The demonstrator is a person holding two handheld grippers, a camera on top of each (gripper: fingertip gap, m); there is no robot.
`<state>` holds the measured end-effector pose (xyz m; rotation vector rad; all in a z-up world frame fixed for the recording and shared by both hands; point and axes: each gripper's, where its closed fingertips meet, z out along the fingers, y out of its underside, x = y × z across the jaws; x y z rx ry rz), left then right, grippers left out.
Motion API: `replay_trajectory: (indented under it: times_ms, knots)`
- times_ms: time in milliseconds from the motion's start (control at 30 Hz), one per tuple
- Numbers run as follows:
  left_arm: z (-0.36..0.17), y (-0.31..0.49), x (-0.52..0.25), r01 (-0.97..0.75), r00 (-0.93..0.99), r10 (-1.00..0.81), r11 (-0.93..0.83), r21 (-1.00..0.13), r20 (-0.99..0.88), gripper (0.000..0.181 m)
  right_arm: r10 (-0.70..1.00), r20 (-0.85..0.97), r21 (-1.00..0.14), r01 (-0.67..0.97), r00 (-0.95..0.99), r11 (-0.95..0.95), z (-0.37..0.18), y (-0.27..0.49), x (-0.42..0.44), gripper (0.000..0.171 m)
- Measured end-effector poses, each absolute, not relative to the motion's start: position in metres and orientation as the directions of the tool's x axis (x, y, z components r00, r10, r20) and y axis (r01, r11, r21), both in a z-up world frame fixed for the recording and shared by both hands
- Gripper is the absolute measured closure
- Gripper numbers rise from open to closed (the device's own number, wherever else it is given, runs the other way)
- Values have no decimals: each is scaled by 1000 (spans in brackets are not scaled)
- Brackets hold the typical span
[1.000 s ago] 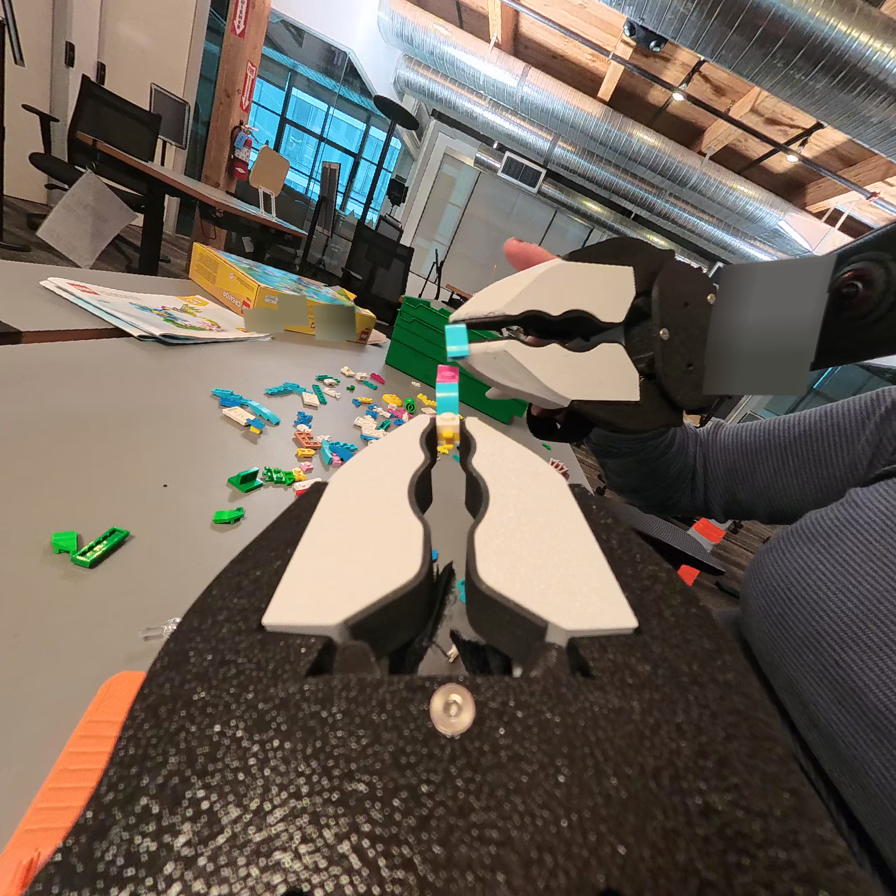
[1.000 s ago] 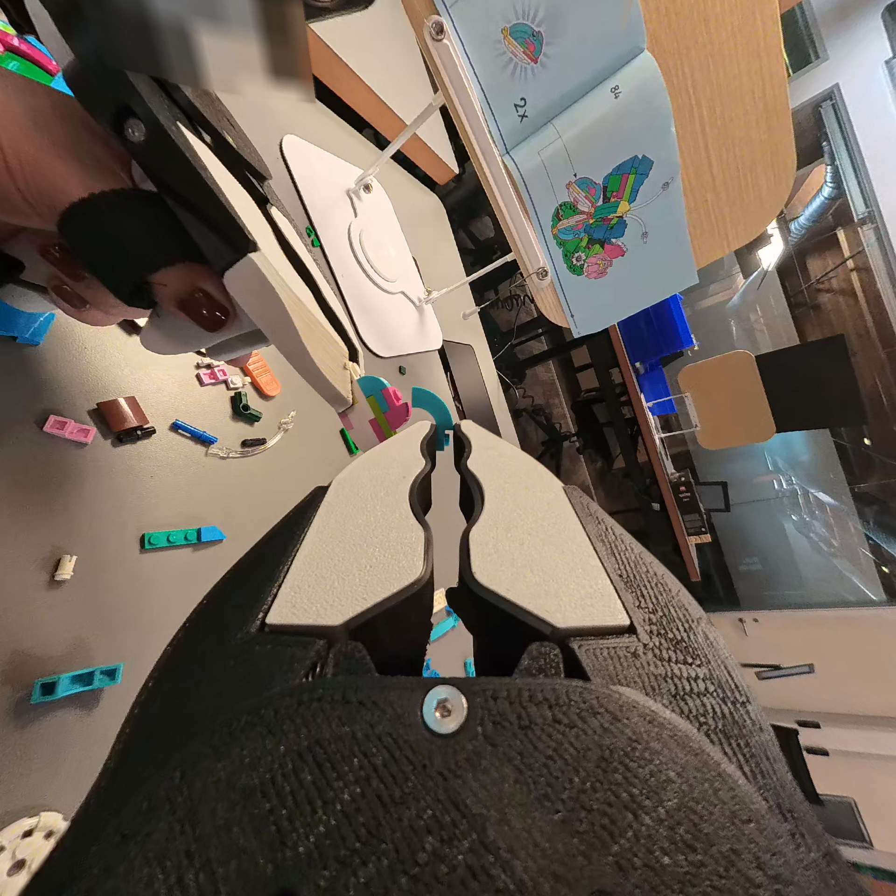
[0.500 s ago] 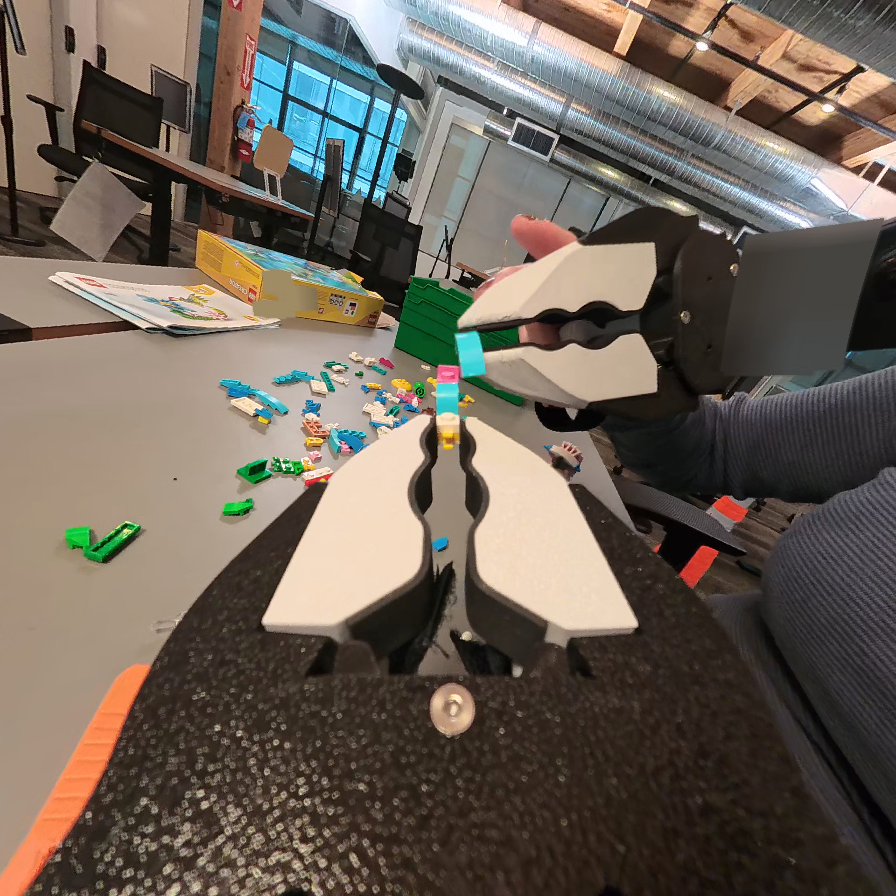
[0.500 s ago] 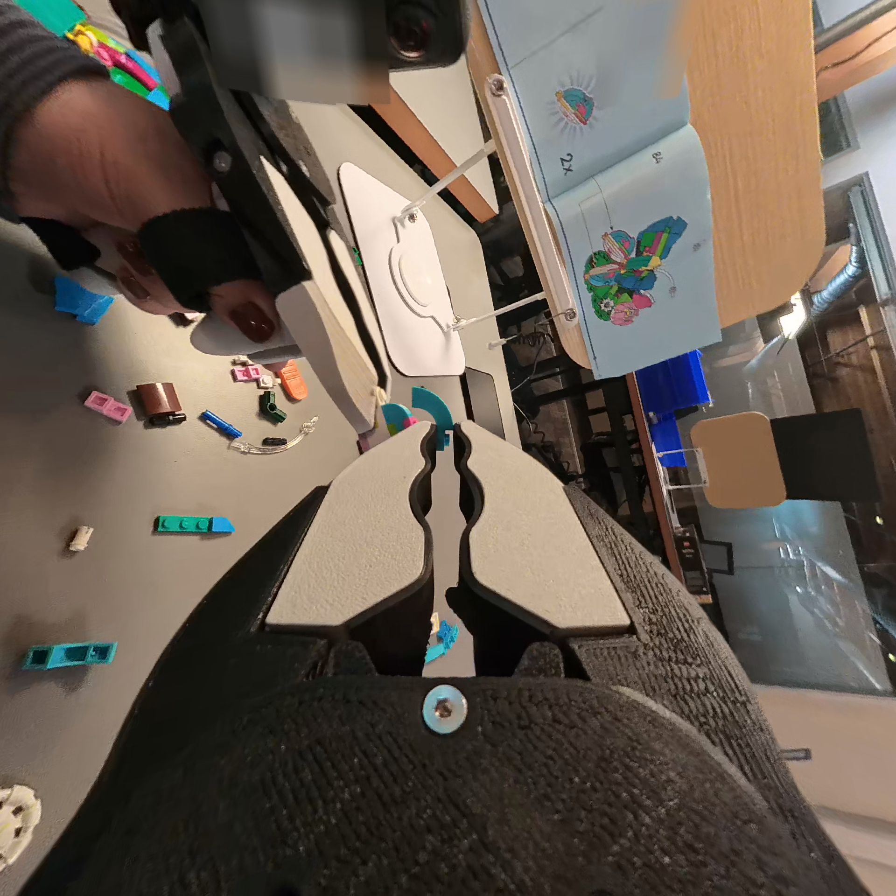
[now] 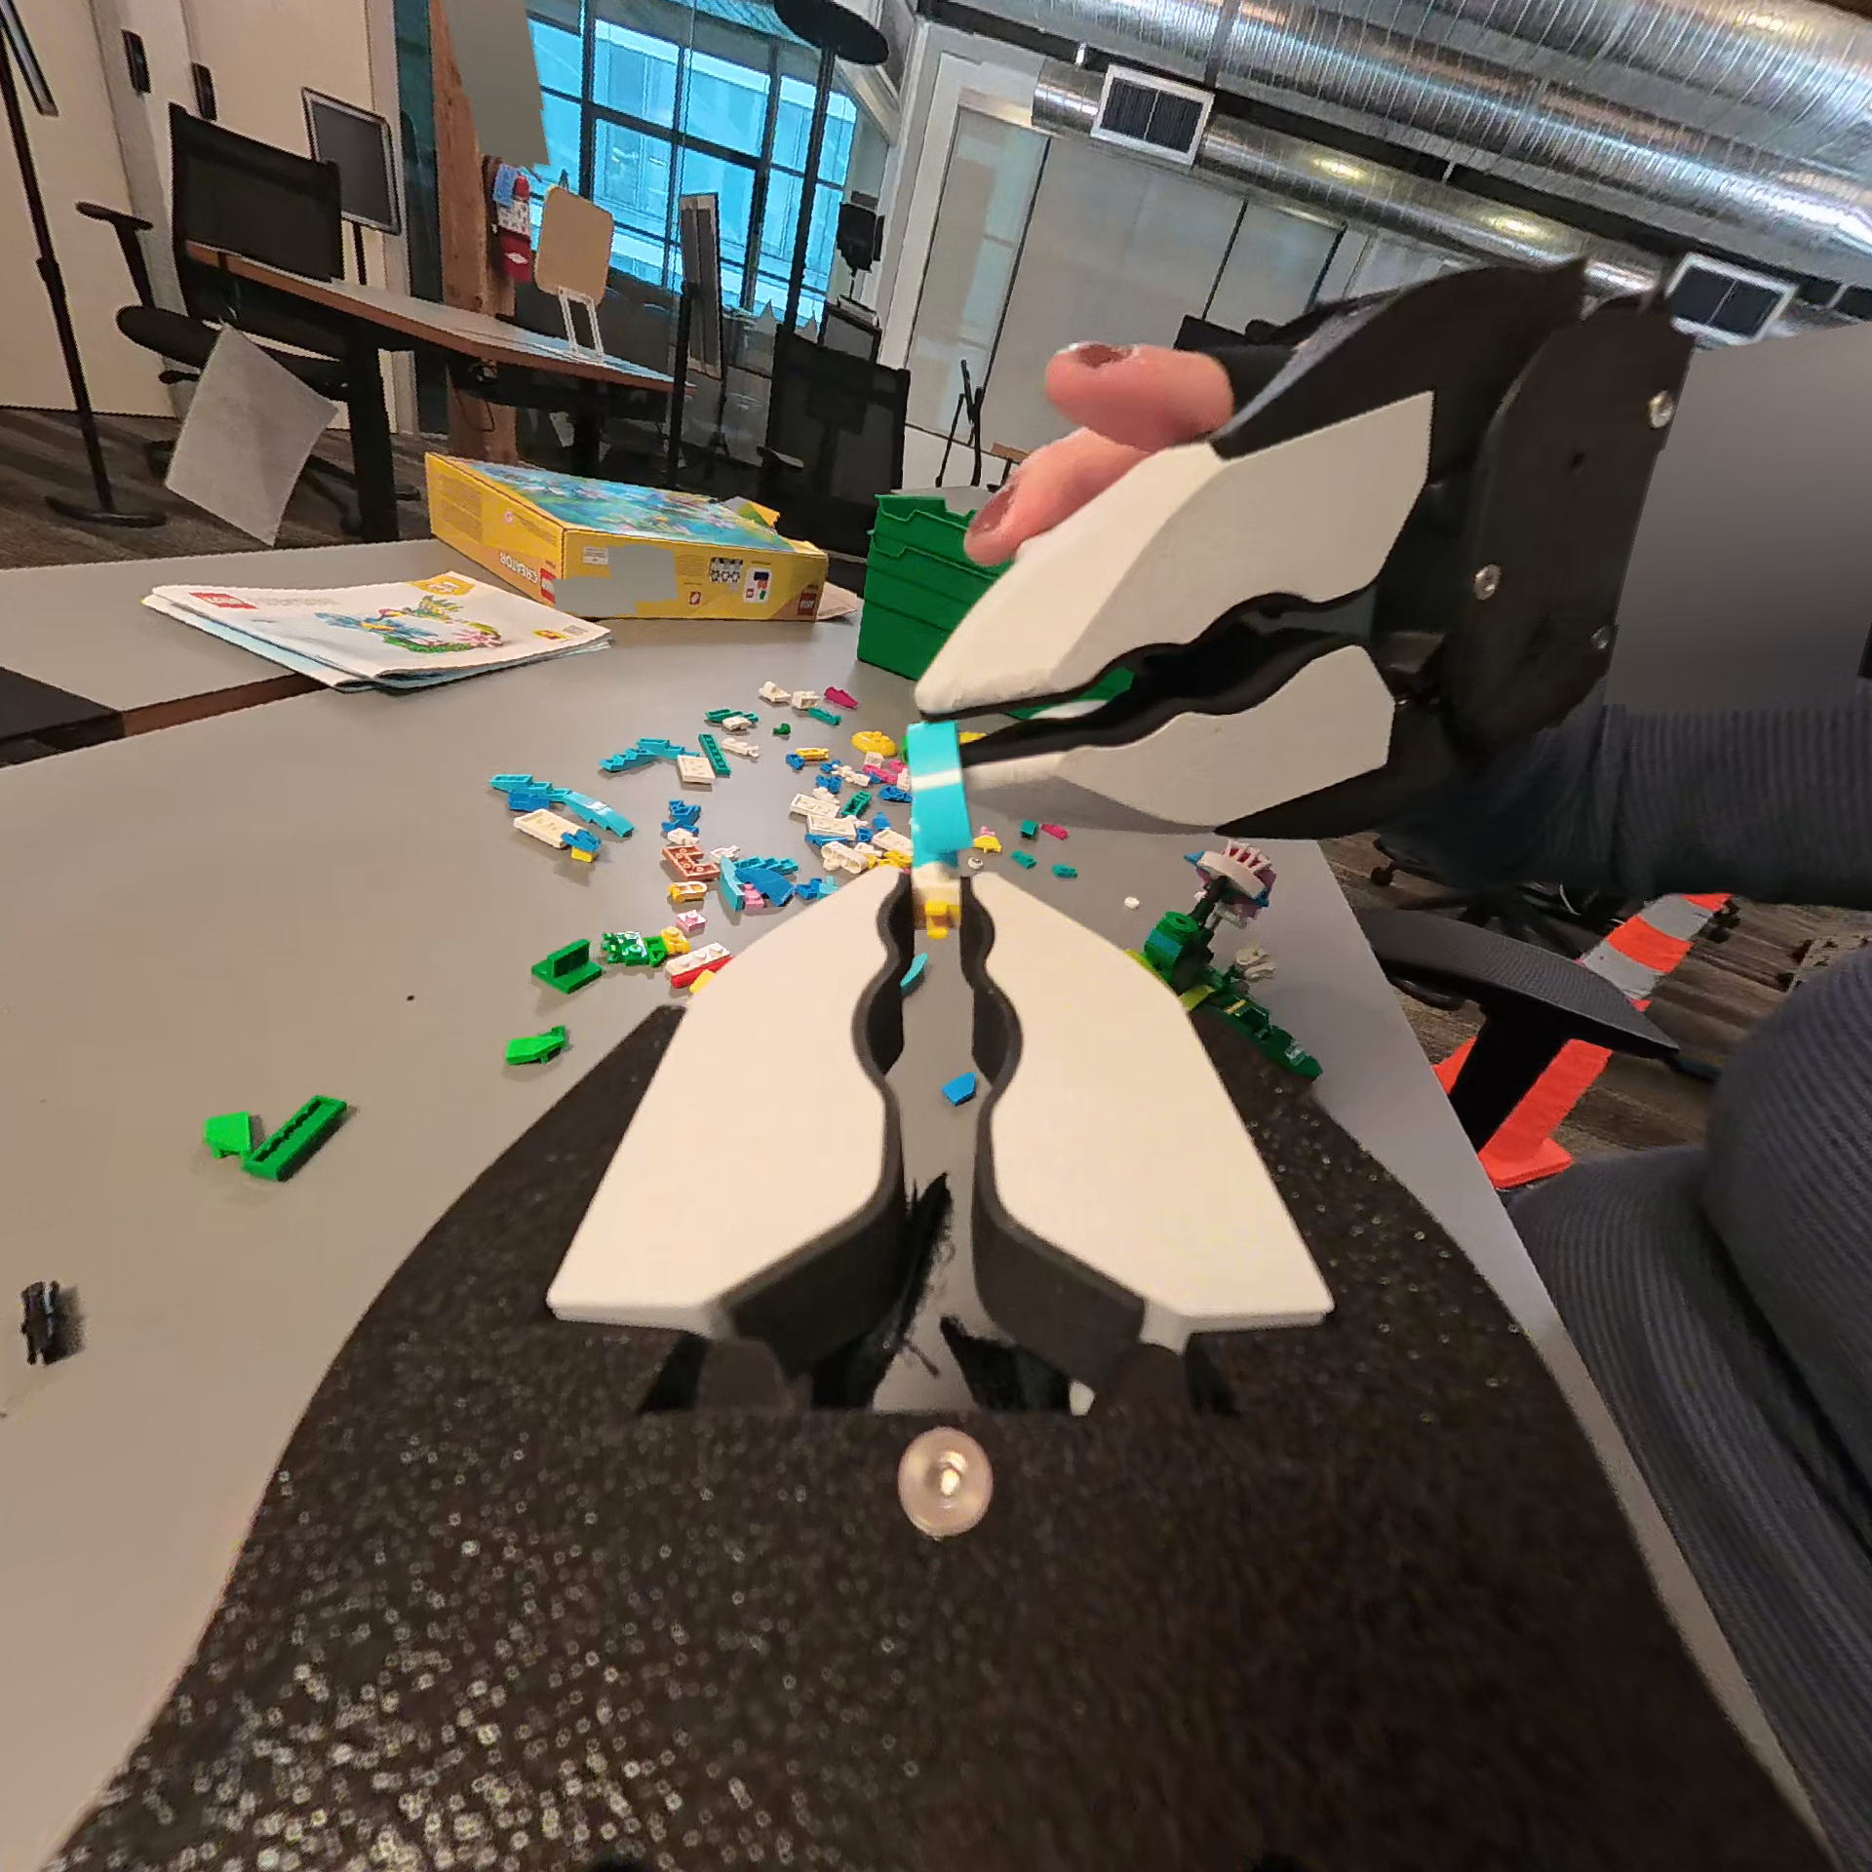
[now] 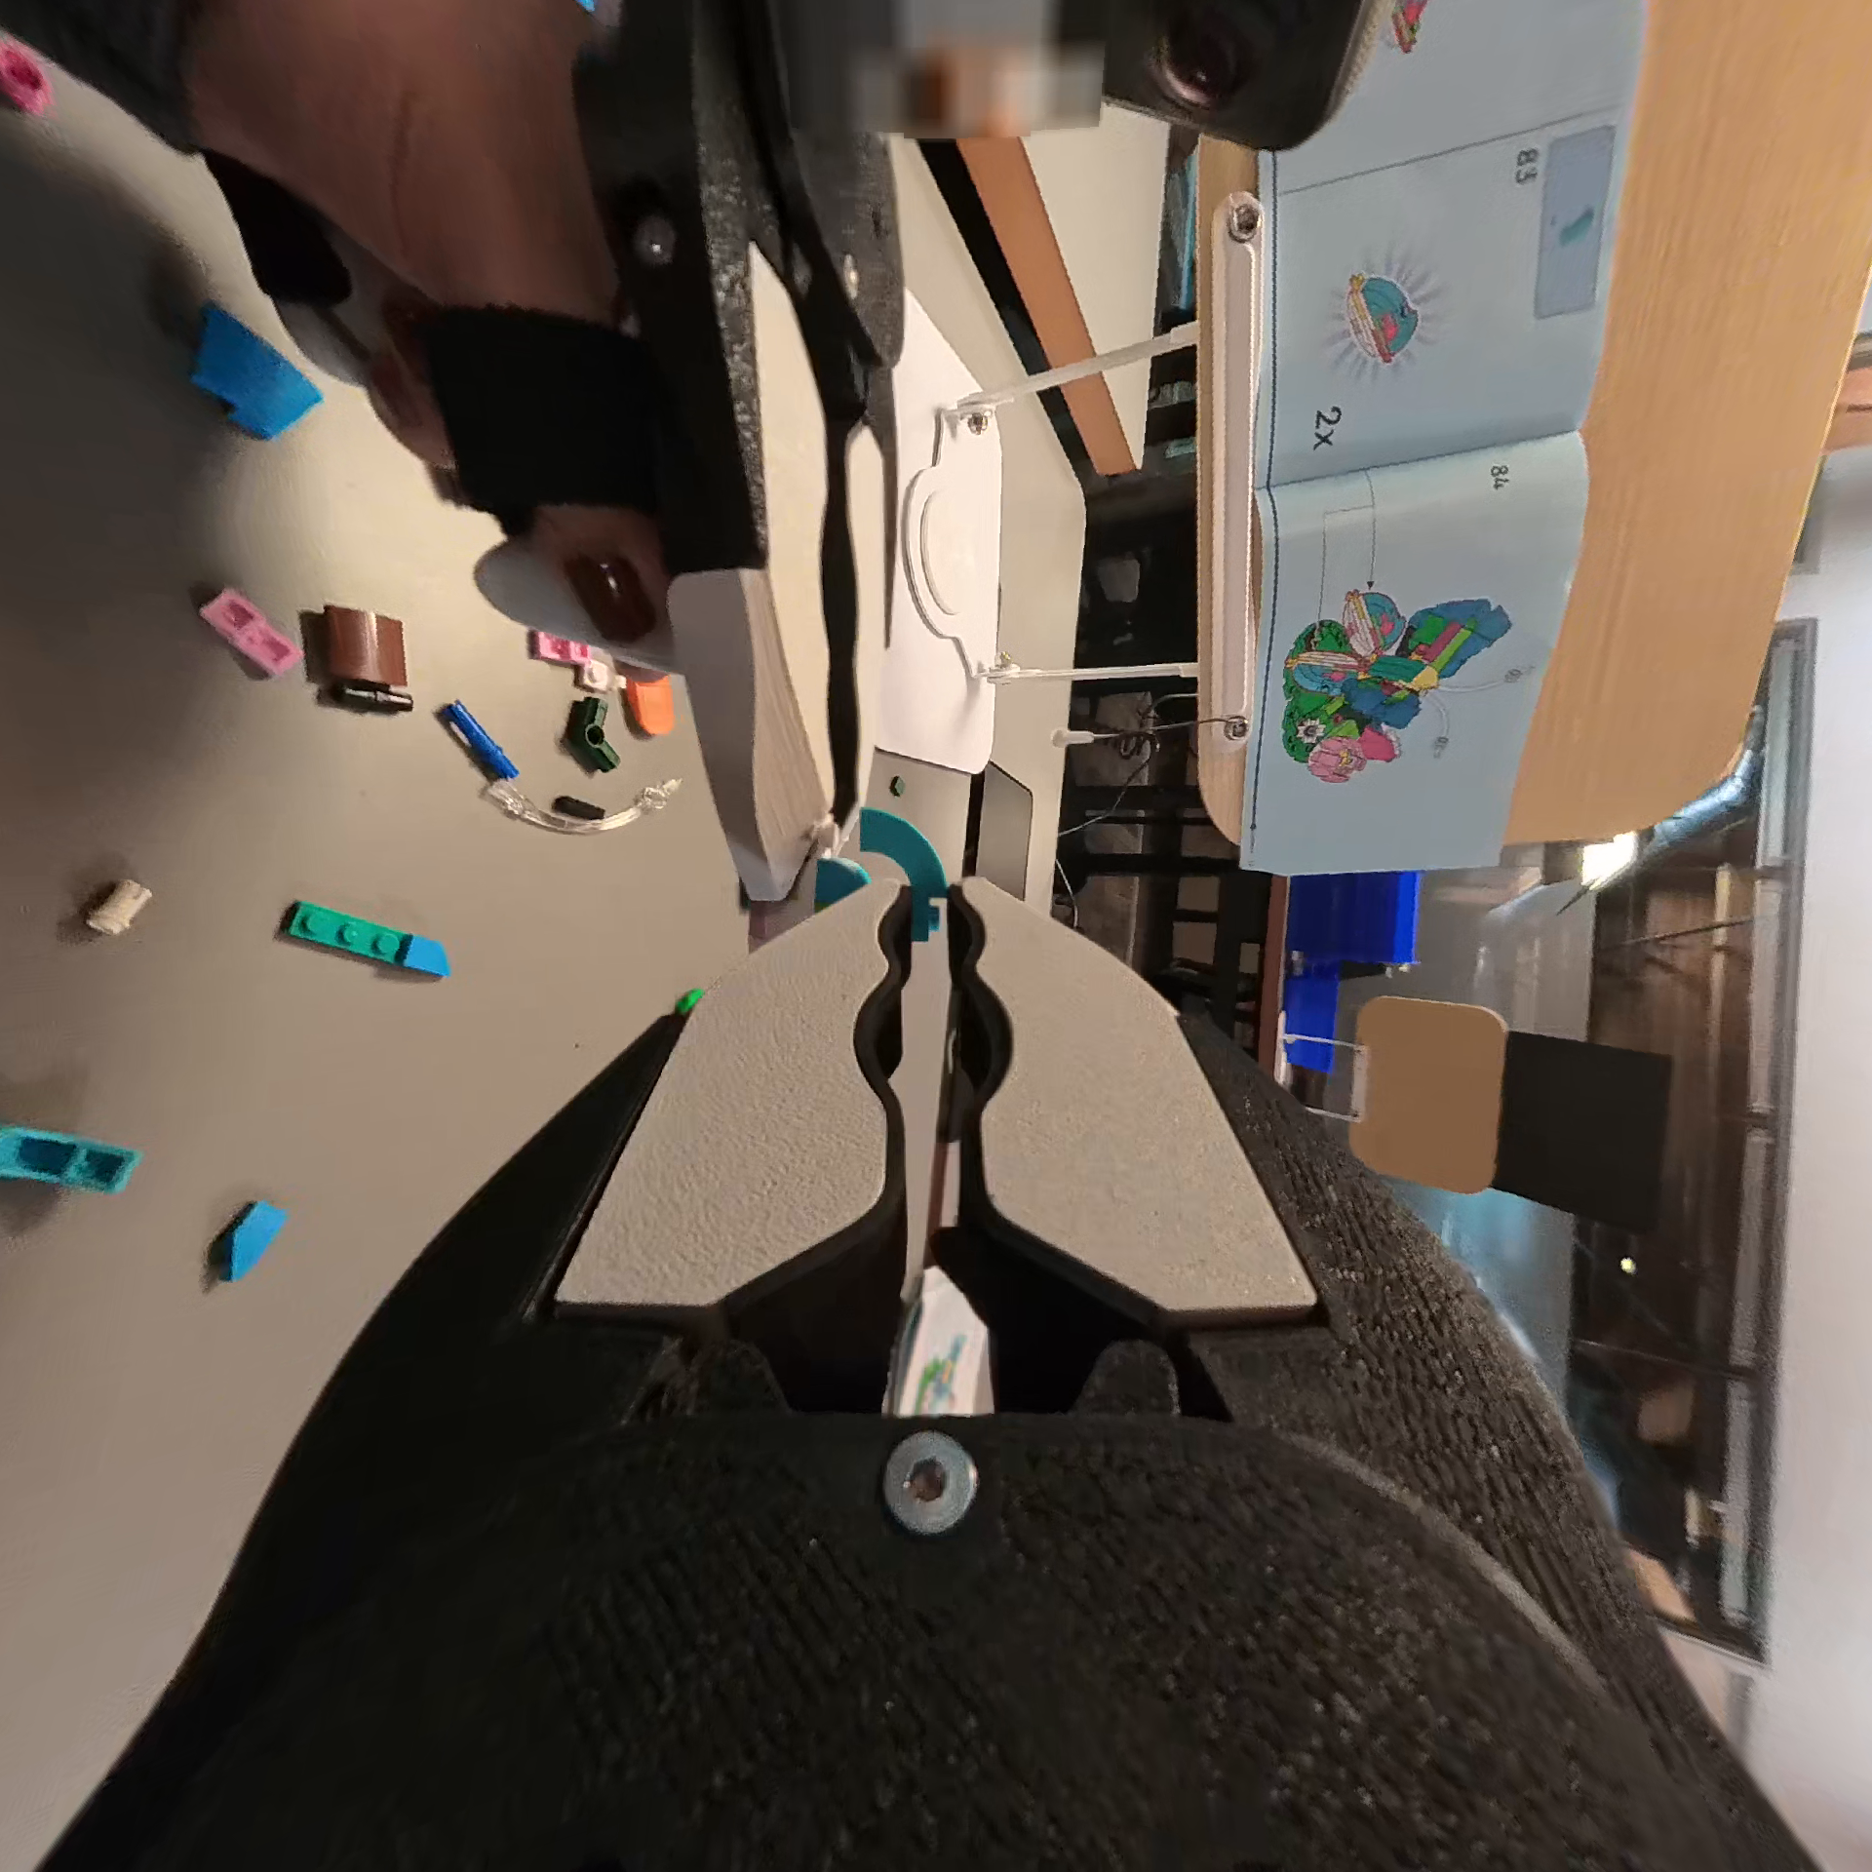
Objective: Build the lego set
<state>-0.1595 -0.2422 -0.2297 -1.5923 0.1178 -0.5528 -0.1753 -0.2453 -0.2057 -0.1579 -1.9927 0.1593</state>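
My left gripper [image 5: 937, 893] is shut on a small lego assembly [image 5: 937, 909], white and yellow at its base, held above the grey table [image 5: 253, 912]. My right gripper [image 5: 952, 727] comes in from the upper right, shut on a teal curved piece [image 5: 937, 800]. The piece's lower end meets the top of the assembly. In the right wrist view the right gripper [image 6: 927, 897] pinches the teal arch [image 6: 905, 844], and the left gripper [image 6: 810, 851] comes in from the upper left, its tips right beside the arch.
Several loose bricks [image 5: 770, 810] lie scattered mid-table, with green pieces [image 5: 284, 1135] at the left. A yellow box [image 5: 628, 547], booklets [image 5: 375, 633] and a green bin [image 5: 912, 598] stand at the back. A flower build [image 5: 1216, 942] sits near the right edge. An open instruction booklet [image 6: 1418, 507] stands on a holder. Only a small space, under 4 cm, lies between the two pairs of fingers.
The right gripper has brought the teal piece down onto the top of the assembly in the left gripper. Both grippers have tilted lower toward the table and stayed shut.
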Motion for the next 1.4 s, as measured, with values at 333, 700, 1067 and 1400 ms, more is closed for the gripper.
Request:
replay_trajectory:
  times_ms: [333,700,1067,1400]
  knots:
    - [-232,-241,-158,236,879,-398,-115,-965,263,173,-170,899,161,-55,-403,985,-209,-247,-171,166]
    - [-226,-244,-157,271,860,-421,-104,-957,289,173,52,867,-99,-68,-496,993,-205,-247,-168,166]
    - [-226,-244,-156,256,866,-418,-102,-961,275,173,79,893,-86,4,-443,996,-199,-242,-177,167]
    - [-228,-244,-166,258,888,-365,-107,-960,280,173,160,872,-123,110,-463,986,-195,-222,-174,167]
